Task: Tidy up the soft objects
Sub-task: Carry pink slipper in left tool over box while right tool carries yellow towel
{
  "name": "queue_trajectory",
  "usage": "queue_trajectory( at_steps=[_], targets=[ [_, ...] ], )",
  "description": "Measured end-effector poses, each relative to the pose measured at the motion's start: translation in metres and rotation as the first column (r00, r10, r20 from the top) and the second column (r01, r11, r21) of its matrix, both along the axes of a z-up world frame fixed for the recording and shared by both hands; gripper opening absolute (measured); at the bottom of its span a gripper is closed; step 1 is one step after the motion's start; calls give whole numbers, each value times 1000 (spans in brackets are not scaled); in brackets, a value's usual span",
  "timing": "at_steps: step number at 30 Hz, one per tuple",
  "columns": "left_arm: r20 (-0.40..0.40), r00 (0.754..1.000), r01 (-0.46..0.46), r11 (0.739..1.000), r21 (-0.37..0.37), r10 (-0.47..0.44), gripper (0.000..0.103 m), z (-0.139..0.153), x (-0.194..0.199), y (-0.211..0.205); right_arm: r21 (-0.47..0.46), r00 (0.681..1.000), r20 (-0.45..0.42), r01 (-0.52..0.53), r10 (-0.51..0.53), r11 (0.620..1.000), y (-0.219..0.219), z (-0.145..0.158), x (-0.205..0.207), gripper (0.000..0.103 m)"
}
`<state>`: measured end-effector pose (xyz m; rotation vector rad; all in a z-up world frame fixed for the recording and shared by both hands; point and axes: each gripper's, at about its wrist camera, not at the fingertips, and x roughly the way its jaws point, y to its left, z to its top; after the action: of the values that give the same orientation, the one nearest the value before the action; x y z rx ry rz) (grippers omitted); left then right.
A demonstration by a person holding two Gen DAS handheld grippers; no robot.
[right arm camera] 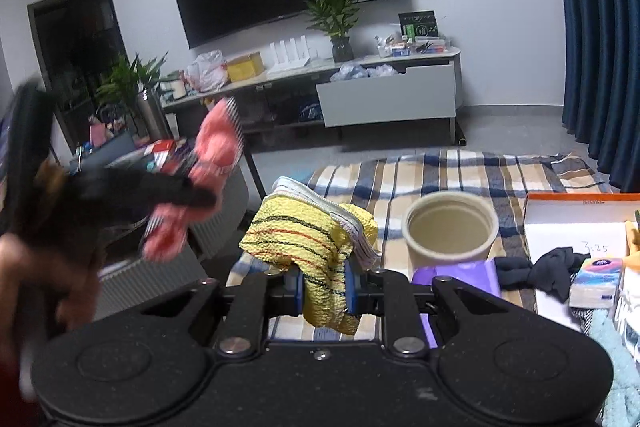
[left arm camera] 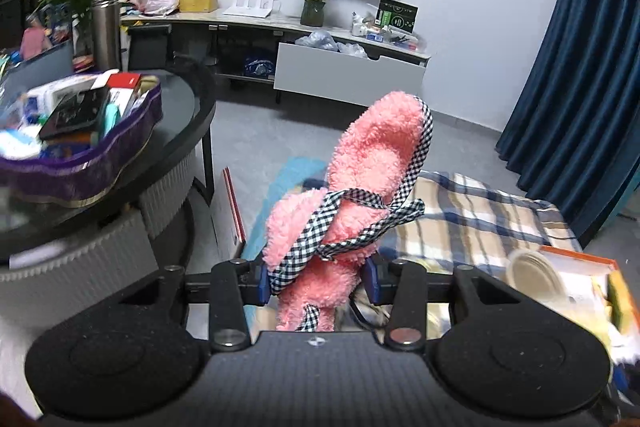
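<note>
L claw [left arm camera: 318, 281] grips pink slipper [left arm camera: 376, 163], R claw [right arm camera: 325, 287] yellow cloth [right arm camera: 308, 239].

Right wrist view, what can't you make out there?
- Left claw and pink slipper: smeared by motion blur.
- Hand: blurred, cut off by the left edge.
- Yellow cloth: its lower end is hidden behind the right claw.

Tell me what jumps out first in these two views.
The fluffy pink slipper with checked trim, clamped in the left gripper and sticking up mid-frame. Next, the yellow striped cloth pinched in the right gripper above the plaid blanket, with an empty paper cup just right of it.
</note>
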<state>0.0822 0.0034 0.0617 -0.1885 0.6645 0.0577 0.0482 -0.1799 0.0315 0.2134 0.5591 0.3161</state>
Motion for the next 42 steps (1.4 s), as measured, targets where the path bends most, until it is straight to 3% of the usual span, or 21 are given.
queue_trajectory(
  at_steps=[8, 42],
  targets=[
    [12, 1000, 11, 1000, 1, -11, 43, 5, -26, -35, 24, 999, 32, 18, -19, 1000, -16, 18, 0, 24],
    [18, 992, 128, 992, 10, -128, 43, 4, -21, -108, 23, 982, 71, 175, -176, 984, -90, 35, -8, 24]
  ],
)
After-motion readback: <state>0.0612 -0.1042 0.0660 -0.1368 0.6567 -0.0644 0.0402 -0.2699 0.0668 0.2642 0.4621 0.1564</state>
